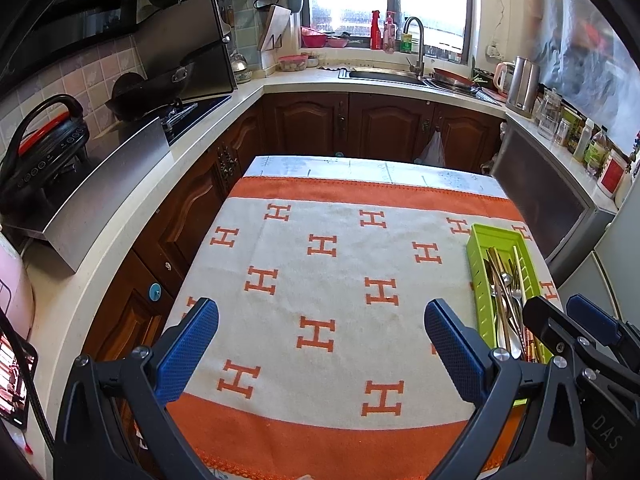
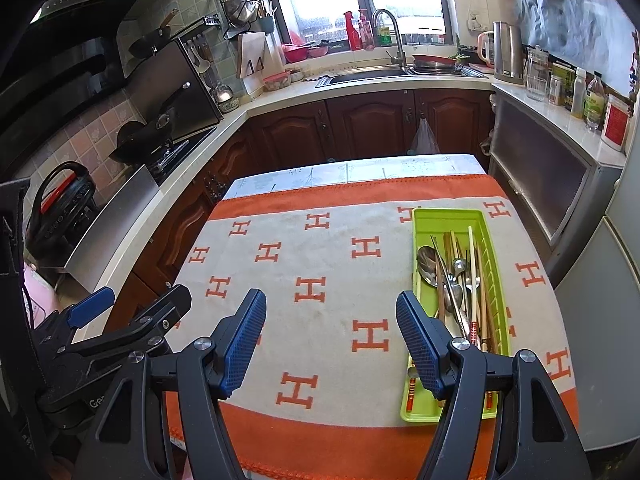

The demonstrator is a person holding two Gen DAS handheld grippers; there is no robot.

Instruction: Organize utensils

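A lime green utensil tray (image 2: pixel 430 222) lies on the right side of the table, also in the left wrist view (image 1: pixel 486 234). It holds a mixed pile of metal spoons (image 2: pixel 427 265), forks and several chopsticks (image 2: pixel 473 280), also visible in the left wrist view (image 1: pixel 505 300). My left gripper (image 1: pixel 322 354) is open and empty above the middle of the cloth. My right gripper (image 2: pixel 331 342) is open and empty, its right finger just left of the tray's near end. Each gripper shows at the edge of the other's view.
The table carries an orange and cream cloth with H marks (image 2: pixel 320 248). Kitchen counters surround it: a stove with a wok (image 1: pixel 148 92) at left, a sink (image 1: pixel 384 74) at the back, a kettle (image 2: pixel 507 54) and bottles at right. A grey fridge (image 2: pixel 600 280) stands close at right.
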